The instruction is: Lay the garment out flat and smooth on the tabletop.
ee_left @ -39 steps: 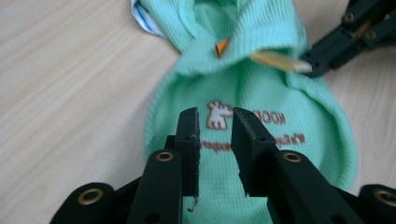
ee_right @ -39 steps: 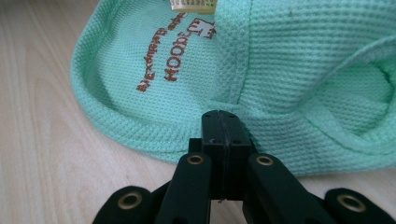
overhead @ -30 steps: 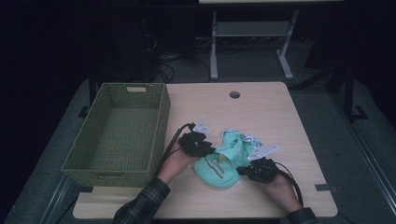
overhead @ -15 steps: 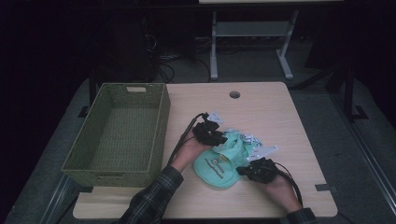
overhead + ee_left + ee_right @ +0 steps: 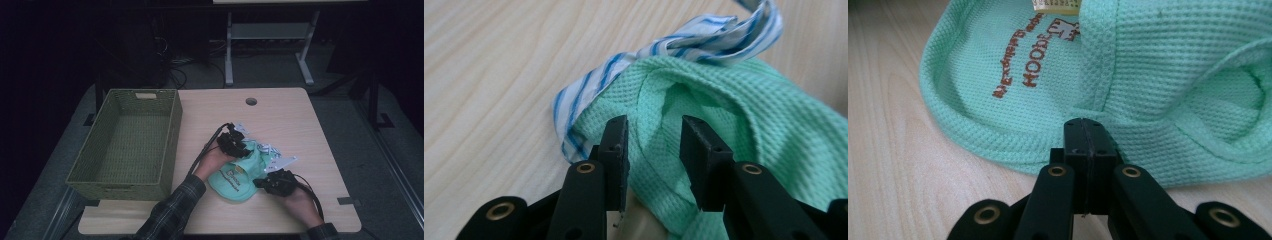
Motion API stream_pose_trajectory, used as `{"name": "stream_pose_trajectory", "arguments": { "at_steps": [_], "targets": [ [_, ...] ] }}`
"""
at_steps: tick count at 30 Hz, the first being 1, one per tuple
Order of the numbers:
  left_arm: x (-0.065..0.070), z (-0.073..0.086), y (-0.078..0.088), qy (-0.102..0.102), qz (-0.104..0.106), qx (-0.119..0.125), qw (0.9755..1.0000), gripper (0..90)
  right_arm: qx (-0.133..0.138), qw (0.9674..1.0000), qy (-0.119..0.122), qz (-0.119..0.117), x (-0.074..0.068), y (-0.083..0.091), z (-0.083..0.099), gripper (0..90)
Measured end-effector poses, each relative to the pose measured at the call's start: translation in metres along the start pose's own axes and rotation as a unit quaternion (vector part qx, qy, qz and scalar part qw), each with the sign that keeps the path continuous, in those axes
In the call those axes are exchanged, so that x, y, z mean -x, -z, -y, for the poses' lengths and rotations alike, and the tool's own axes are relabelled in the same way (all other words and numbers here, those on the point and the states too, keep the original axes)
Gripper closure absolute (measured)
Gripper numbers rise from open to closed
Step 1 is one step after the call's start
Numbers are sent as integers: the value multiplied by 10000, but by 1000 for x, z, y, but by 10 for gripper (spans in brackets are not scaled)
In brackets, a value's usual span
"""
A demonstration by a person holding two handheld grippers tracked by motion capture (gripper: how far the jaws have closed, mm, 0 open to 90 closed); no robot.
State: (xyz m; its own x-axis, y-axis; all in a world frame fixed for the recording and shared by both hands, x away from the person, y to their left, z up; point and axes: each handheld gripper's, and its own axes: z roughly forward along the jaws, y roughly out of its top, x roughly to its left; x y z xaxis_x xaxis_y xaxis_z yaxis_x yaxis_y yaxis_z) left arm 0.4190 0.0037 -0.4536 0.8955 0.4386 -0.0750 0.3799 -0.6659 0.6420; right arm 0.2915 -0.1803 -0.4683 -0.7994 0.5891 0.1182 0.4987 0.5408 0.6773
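The left gripper (image 5: 235,145) has moved from the basket (image 5: 125,137) side to the far edge of the green bib (image 5: 240,175); its jaws have just been opening astride the bib's hem.

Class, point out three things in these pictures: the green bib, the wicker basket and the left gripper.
green bib (image 5: 1168,75), right gripper view, on its waffle fabric.
wicker basket (image 5: 172,125), high view, on its right wall.
left gripper (image 5: 654,145), left gripper view, midway between its tips.
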Motion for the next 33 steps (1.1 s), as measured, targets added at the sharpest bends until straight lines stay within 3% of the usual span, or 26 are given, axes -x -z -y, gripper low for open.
{"name": "stream_pose_trajectory", "arguments": {
  "at_steps": [3, 11, 18, 28, 33],
  "targets": [
    [0, 0, -4, 5, -13, -64, 10000, 658, -1, 10000, -2, -3, 0, 0, 0, 900],
    [-2, -1, -5, 28, -118, -160, 9998, 848, -7, 10000, 2, 15, -1, 0, 0, 900],
    [-7, -5, 9, 94, -190, 2, 9998, 859, -33, 10000, 34, 32, -1, 0, 0, 900],
    [-34, -8, 28, 377, -438, 211, 9981, 862, -71, 10000, 47, 17, -1, 1, 0, 900],
    [-39, -5, 29, 435, -453, 207, 9978, 858, -74, 10000, 3, -7, 0, 2, 1, 900]
  ]
}}
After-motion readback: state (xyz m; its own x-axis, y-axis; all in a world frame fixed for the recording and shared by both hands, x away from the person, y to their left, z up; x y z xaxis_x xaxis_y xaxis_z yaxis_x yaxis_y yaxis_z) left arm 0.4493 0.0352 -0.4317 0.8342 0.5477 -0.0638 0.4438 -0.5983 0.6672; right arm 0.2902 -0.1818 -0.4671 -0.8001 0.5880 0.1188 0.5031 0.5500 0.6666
